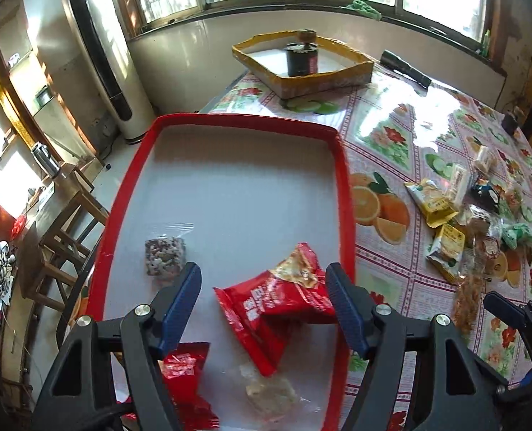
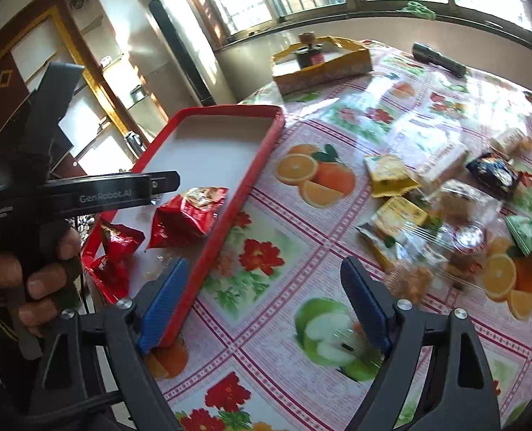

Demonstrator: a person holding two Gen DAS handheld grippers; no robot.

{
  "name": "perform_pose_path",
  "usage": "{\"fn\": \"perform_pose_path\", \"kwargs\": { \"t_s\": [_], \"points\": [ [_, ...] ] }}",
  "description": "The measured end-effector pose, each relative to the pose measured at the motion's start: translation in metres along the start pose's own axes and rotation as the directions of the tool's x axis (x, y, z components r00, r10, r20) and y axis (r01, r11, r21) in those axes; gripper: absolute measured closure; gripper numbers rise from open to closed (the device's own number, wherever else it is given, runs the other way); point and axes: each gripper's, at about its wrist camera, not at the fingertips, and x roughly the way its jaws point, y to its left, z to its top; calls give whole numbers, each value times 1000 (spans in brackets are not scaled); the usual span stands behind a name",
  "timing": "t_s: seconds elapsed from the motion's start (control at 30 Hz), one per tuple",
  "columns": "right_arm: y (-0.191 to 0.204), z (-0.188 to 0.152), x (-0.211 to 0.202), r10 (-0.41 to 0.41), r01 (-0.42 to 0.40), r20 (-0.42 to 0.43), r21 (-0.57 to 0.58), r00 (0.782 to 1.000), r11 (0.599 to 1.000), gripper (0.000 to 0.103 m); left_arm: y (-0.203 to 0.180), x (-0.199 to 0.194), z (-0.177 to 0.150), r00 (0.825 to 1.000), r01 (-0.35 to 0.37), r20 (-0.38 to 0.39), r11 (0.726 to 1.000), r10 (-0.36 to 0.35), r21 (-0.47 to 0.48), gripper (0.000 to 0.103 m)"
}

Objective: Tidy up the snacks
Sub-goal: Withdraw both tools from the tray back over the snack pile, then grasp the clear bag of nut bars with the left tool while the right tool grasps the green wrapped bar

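While both grippers gape empty, the red snack packet (image 1: 276, 301) lies diagonally in the red tray (image 1: 129, 194).

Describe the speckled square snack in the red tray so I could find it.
Start at the red-rimmed tray on the flowery tablecloth. On its white floor, left of the red packets, lies a clear-wrapped square snack. It alone is greyish and speckled.

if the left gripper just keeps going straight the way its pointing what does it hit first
Probably the red snack packet lying in the red tray, between the open left gripper fingers; depth is hard to judge.
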Motion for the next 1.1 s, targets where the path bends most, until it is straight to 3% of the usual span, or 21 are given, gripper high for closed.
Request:
{"fn": "perform_pose_path", "kwargs": {
  "t_s": [0.23, 0.37, 0.67, 0.97, 1.1],
  "points": [
    [-52, -21, -34, -85, 81, 30, 118, 996, 990, 16, -47, -2, -6, 997, 80, -17, 993, -79, 84, 31],
    [-78, -30, -48, -135, 127, 35, 177, 990, 976, 16, -79, -2, -11, 988, 151, -34, 976, -148, 157, 31],
    [-120, -57, -74, -194, 177, 31, 292, 980, 940, 16, -133, 7, -22, 967, 247, -112, 944, -227, 218, 31],
    [-146, -69, -101, -231, 198, 60, 340, 971, 919, 16, -160, 16, -32, 954, 281, -172, 932, -245, 230, 31],
    [-154, -66, -104, -205, 172, 78, 306, 976, 936, 16, -170, 20, -34, 952, 284, -188, 927, -241, 246, 31]
  ]
}}
